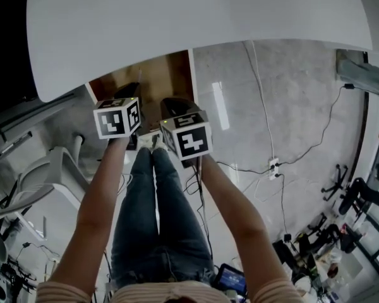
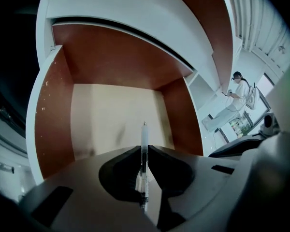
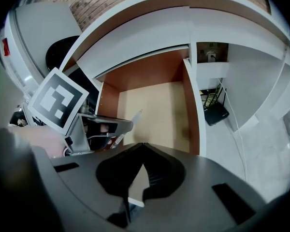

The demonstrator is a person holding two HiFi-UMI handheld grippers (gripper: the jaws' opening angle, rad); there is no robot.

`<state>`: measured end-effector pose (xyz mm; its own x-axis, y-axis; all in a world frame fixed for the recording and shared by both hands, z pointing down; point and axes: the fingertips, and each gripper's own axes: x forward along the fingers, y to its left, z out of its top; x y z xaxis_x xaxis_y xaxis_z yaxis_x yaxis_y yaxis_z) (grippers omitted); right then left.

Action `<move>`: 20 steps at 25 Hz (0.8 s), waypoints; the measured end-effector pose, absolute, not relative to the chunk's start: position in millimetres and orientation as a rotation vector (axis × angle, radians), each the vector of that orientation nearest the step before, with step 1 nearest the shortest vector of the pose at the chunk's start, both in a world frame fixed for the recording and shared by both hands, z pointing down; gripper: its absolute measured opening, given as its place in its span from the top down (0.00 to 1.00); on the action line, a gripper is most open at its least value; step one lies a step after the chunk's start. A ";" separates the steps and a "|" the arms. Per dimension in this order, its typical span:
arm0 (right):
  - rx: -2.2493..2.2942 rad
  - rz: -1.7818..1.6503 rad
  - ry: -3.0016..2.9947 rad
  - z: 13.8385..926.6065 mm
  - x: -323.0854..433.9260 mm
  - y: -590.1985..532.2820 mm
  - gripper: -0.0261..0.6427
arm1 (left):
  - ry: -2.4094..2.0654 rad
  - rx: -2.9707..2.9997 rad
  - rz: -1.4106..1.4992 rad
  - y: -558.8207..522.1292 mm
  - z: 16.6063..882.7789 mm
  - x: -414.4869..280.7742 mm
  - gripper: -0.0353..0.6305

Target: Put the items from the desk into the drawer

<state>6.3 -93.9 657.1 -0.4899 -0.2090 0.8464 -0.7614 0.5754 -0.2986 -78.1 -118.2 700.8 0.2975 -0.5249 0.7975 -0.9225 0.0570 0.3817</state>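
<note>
The open drawer (image 1: 153, 76) sits under the white desk top (image 1: 177, 17); it has red-brown walls and a bare pale bottom (image 2: 113, 115). My left gripper (image 2: 144, 148) is shut on a clear pen (image 2: 144, 141), whose capped tip sticks out over the drawer bottom. My right gripper (image 3: 143, 145) is shut on a thin flat tan card (image 3: 137, 181) with a white edge. Both grippers hang side by side over the drawer's front, pointing steeply down. In the right gripper view the left gripper's marker cube (image 3: 57, 99) and the pen's tip (image 3: 135, 115) show on the left.
A white chair (image 1: 54, 169) stands to the left, and cables with a power strip (image 1: 273, 166) lie on the grey floor to the right. The person's legs in jeans (image 1: 153, 213) are below the grippers. A black device (image 3: 216, 113) sits under the desk beside the drawer.
</note>
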 end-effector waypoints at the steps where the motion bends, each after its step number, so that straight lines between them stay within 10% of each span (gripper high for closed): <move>1: 0.763 0.866 -2.001 658.2 4.3 -96.1 0.94 | -1.373 1.583 0.505 -120.0 703.7 -80.3 0.88; 20: 0.616 0.823 -2.003 681.8 -25.5 -112.9 0.94 | -1.533 1.339 0.288 -139.4 727.6 -111.7 0.88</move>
